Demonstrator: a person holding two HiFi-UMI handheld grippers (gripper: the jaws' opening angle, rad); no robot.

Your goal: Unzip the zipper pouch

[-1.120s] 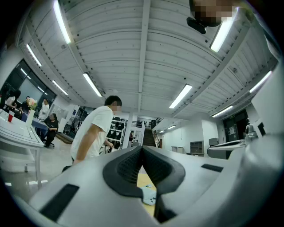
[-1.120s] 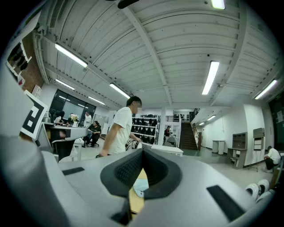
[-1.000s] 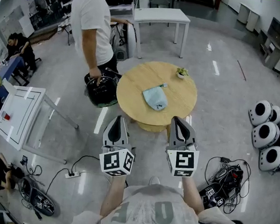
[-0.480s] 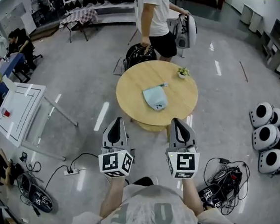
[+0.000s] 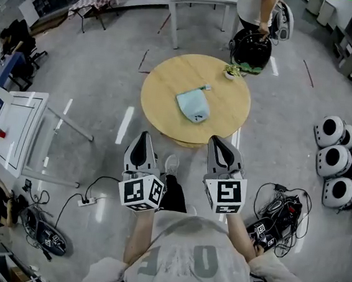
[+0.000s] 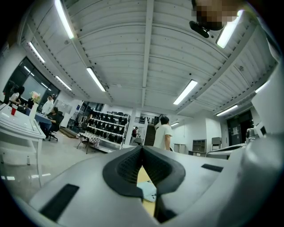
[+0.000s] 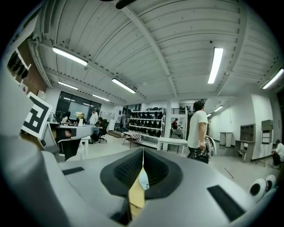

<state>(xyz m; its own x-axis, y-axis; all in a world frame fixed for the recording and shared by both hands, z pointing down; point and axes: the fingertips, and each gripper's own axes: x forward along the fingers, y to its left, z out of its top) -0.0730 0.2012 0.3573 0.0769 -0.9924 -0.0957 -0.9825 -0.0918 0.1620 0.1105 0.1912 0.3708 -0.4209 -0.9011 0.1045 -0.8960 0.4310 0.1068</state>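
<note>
Pale blue fabric zipper pouch [image 5: 193,104] lies flat near the middle of the round wooden tabletop [image 5: 166,83], upper centre of the head view. Its zipper pull [image 5: 206,88] sticks out at the pouch's upper right corner. The pouch looks fully zipped with no gap showing, though it is small in frame, so this is not certain. A small potted plant [image 5: 232,72] sits at the upper right rim of the tabletop, well apart from the pouch.

Left tongs [image 5: 142,139] and right tongs [image 5: 218,142] are side by side at lower centre, below the tabletop in frame. Both aim toward it, level, and reach about to its near rim. Neither touches the pouch or anything else.

In the left gripper view the pads are pressed together with nothing pinched, and a sliver of pouch and tabletop shows past them at lower centre. The right gripper view shows the same: pads together and empty, with thin strips of pale blue and wood behind.

At the top right of the head view, a person in a white shirt [image 5: 259,5] handles a black bag [image 5: 250,48] beyond the tabletop, not involved.

Progress: nothing done yet, judging from the pouch lying untouched and closed. Everything is left to do:
- close in over the tabletop and spread the tongs;
- pin the pouch body with one pair;
- pinch the pull with the other and draw it along the zip.
</note>
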